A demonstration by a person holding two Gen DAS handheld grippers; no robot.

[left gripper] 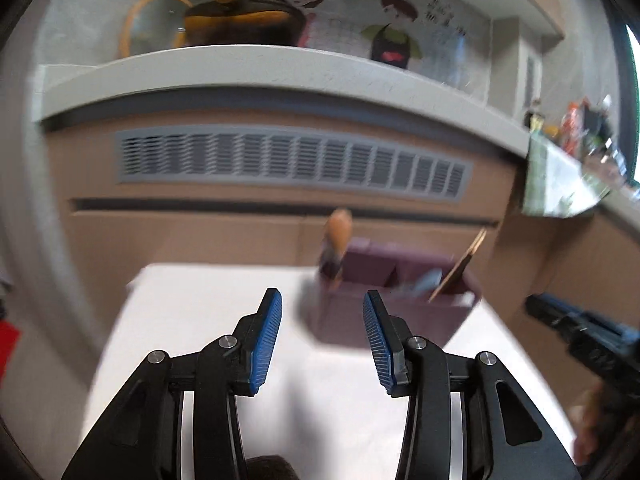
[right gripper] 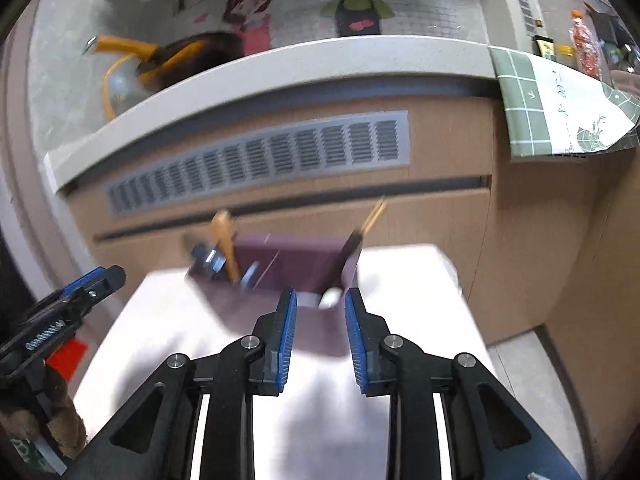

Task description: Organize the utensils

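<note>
Utensils (right gripper: 224, 240) are already standing in the purple organizer (right gripper: 296, 260), which is sitting at twelve o'clock on the white table (right gripper: 420, 320). Both the left gripper (left gripper: 322, 336) and right gripper (right gripper: 320, 332) are hanging open and empty, suggesting the sorting is nearly finished; blur is hiding any leftovers.

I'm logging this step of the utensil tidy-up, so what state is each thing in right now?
left gripper: open, empty, above the white table.
right gripper: open, empty, pointed at the organizer.
purple organizer: upright on the table, utensils in its compartments.
orange-handled utensil: standing in the left compartment, leaning.
wooden-handled utensil: standing at the right end, tilted.
white item: at the organizer's front edge, too blurred to identify.
</note>
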